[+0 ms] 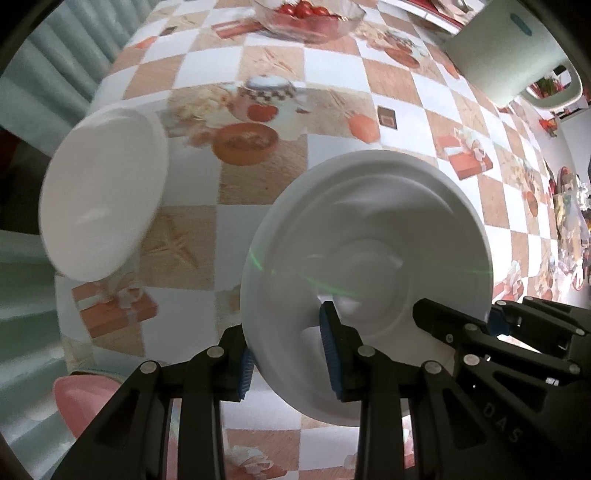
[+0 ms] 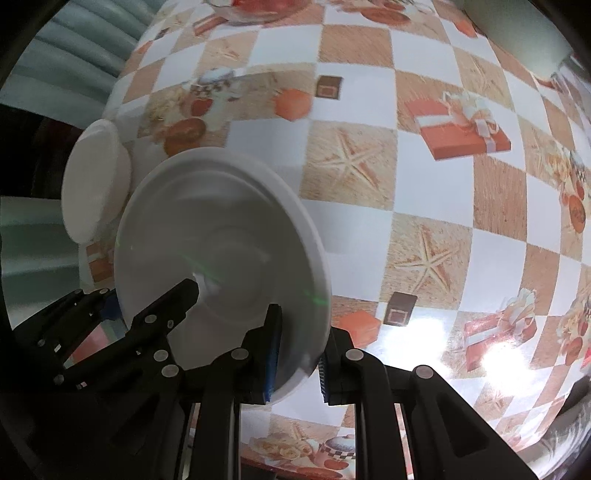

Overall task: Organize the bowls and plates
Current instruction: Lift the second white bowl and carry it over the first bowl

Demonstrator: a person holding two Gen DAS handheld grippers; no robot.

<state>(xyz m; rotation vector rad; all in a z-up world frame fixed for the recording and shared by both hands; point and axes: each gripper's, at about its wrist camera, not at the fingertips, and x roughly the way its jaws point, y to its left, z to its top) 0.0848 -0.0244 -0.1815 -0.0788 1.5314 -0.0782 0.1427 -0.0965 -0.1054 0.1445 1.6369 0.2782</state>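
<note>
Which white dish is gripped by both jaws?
The ridged white plate, clamped at opposite rims by both; the plain white bowl near the table edge is untouched.

A home dining spot: the desk (image 1: pixel 391 88) wears a checkered oilcloth printed with starfish, gift boxes and food. On it stand a glass bowl (image 1: pixel 310 18) of tomatoes, white crockery and a pale kettle (image 1: pixel 517 55).

White plate (image 1: pixel 369 236): tilted, apparently lifted off the desk. White bowl (image 1: pixel 103 192): beside it, apart, blurred.
</note>
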